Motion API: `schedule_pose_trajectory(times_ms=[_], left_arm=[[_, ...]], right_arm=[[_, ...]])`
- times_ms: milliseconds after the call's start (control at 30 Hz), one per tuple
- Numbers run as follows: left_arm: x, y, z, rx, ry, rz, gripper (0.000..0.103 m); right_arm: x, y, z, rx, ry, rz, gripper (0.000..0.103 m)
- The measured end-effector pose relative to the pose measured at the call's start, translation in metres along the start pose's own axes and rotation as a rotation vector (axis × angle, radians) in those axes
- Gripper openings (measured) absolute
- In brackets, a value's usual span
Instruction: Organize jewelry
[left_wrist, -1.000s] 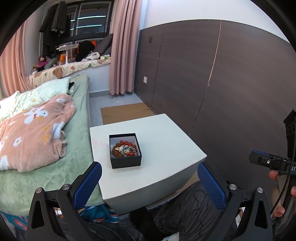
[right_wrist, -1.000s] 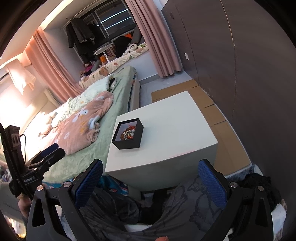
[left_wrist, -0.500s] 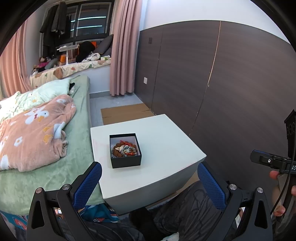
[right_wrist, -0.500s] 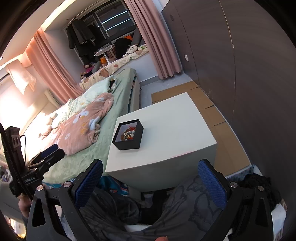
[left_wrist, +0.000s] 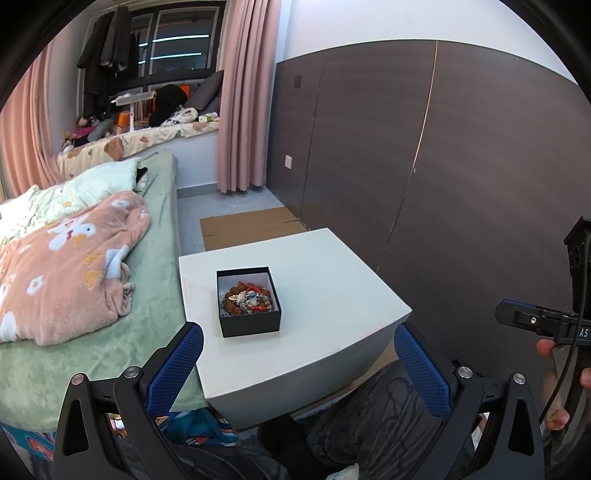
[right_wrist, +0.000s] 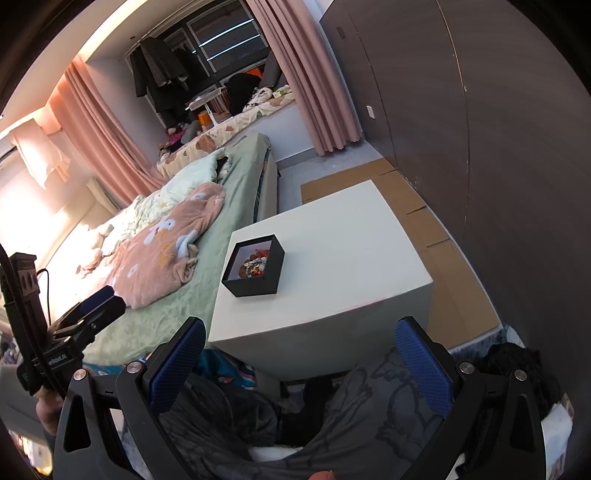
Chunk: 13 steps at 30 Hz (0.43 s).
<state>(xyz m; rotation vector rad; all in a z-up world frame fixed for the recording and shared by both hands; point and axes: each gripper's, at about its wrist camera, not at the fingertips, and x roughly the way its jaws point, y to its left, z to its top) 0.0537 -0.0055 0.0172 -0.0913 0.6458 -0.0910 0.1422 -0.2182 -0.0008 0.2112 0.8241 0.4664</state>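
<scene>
A small black box (left_wrist: 248, 316) (right_wrist: 255, 276) stands open on a white table (left_wrist: 325, 306) (right_wrist: 340, 254), near its left side. It holds a heap of jewelry (left_wrist: 246, 298) (right_wrist: 254, 264): brown bead bracelets, red cord and silvery pieces. My left gripper (left_wrist: 295, 369) is open and empty, held back from the table's near edge. My right gripper (right_wrist: 299, 362) is open and empty too, below the table's near corner. Each gripper shows at the edge of the other's view.
A bed (left_wrist: 92, 332) with a pink blanket (left_wrist: 62, 266) touches the table's left side. A dark wood-panelled wall (left_wrist: 461, 166) runs along the right. Flat cardboard (right_wrist: 436, 236) lies on the floor beside and behind the table. Dark clothing (right_wrist: 369, 406) lies below the grippers.
Almost nothing: both views have shifted very slightly. Both grippers stay open and empty, and the box has not moved.
</scene>
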Motion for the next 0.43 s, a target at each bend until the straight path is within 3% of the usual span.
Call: schedule_pose_trajectory(times_ms=[433], left_arm=[[-0.0013, -0.0046, 0.0027, 0.058, -0.030, 0.006, 0.103]], right_arm=[[0.0055, 0.0021, -0.0008, -0.007, -0.011, 0.003, 0.103]])
